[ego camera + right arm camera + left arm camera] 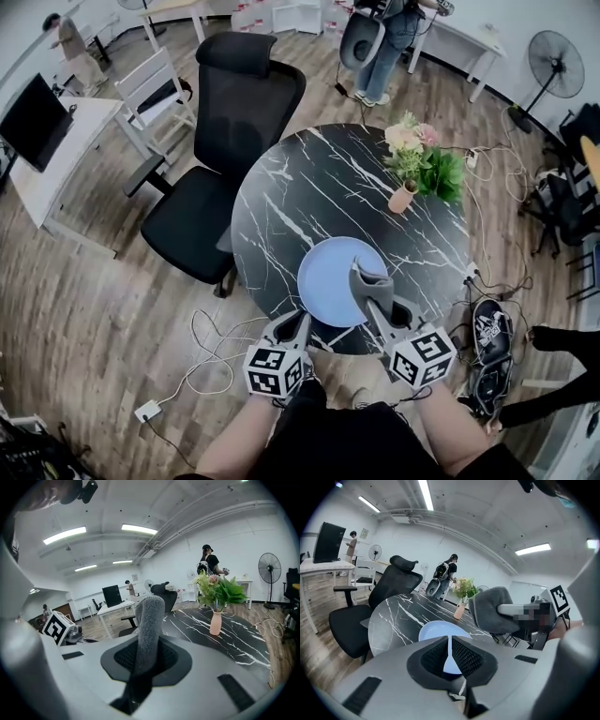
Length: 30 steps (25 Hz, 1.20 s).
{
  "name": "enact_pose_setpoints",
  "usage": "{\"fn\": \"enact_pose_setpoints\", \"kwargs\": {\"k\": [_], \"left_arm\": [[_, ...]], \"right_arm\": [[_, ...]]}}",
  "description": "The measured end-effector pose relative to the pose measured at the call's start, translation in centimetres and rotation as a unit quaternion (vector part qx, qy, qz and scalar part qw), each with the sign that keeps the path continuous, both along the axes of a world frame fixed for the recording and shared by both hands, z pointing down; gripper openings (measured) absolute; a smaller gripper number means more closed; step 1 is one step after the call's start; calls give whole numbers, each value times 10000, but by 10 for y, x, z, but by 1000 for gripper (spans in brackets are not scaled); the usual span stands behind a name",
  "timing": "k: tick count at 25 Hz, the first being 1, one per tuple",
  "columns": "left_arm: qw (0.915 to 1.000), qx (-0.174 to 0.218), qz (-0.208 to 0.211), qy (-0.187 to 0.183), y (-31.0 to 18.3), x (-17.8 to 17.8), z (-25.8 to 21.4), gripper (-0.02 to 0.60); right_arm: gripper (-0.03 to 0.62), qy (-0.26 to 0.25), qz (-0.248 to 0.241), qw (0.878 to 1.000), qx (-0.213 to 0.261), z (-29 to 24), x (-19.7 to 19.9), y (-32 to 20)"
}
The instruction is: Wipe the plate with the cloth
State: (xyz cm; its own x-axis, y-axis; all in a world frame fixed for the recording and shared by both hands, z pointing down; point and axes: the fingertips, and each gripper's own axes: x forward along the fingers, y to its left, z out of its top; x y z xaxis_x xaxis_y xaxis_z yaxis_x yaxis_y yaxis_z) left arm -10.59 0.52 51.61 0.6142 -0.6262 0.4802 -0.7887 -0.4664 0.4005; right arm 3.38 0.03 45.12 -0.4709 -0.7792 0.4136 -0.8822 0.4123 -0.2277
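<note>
A light blue plate [328,277] lies on the near part of the round black marble table [281,206]. My right gripper [375,305] is shut on a grey cloth [367,277], which stands up over the plate's right side. The right gripper view shows the cloth [149,620] pinched between the jaws and rising upright. My left gripper [302,321] hovers at the table's near edge, just left of the plate, its jaws shut with nothing between them. From the left gripper view, the plate [436,630] lies right ahead and the cloth [487,609] hangs to the right.
A pink vase of flowers [405,195] stands at the table's far right. A black office chair [225,141] is pushed against the table's left side. Cables [211,361] lie on the wood floor near my feet, and shoes [487,339] lie at the right.
</note>
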Motion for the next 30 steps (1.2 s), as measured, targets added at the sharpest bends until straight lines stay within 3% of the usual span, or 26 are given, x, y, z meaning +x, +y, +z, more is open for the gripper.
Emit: {"fn": "enact_pose_setpoints", "kwargs": {"k": [3,6,12,22,30], "left_arm": [[9998,-193,79,-36,-9,-5,15,38],[9984,-540,163,25,-17,-8,34,110],[9922,-1235,141,93,-36,-17,71,147],[9799,-1989,-64,118,-47,-10,109,153],[9738,-2242,-370,105,-51,-7,126,153]], "right_arm": [[58,43,82,9999,-43,4,-7,-9],[58,49,169,9998,-83,8,-14,-18],[58,78,243,9996,-148,19,-32,-32],[58,360,67,9984,-437,52,-38,-40],[58,371,-343,9952,-832,90,-46,-46]]}}
